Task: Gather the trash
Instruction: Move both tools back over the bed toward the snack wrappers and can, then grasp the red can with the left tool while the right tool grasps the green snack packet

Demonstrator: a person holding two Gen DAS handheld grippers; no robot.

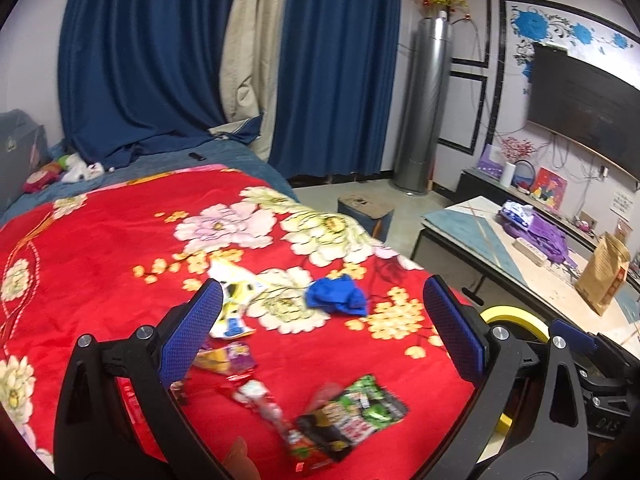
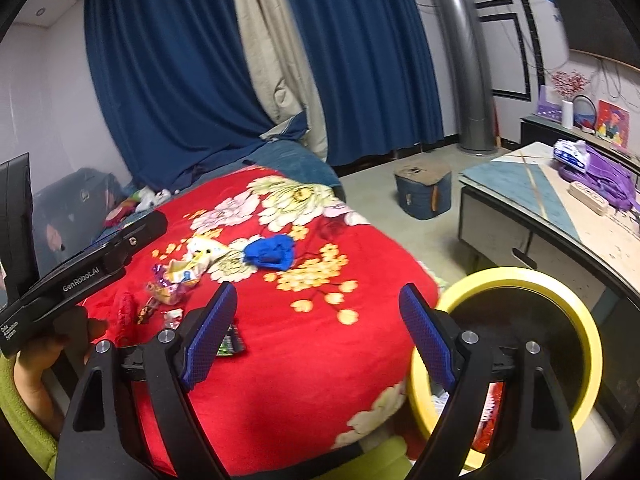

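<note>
Several snack wrappers lie on the red flowered blanket (image 1: 100, 256): a green and black packet (image 1: 352, 416), a white and yellow wrapper (image 1: 234, 300), a purple and yellow one (image 1: 226, 358), and a crumpled blue piece (image 1: 338, 294). My left gripper (image 1: 324, 328) is open above them, empty. My right gripper (image 2: 316, 336) is open and empty over the blanket's near edge (image 2: 304, 380), next to a yellow-rimmed bin (image 2: 532, 344). The blue piece (image 2: 270, 254) and wrappers (image 2: 188, 272) show farther left there.
A low table (image 1: 480, 232) with a purple bag (image 1: 540, 236) and a brown paper bag (image 1: 604, 276) stands to the right. A blue stool (image 2: 424, 192) sits on the floor. Blue curtains (image 1: 160, 60) hang behind the bed. Toys (image 1: 68, 168) lie at the far left.
</note>
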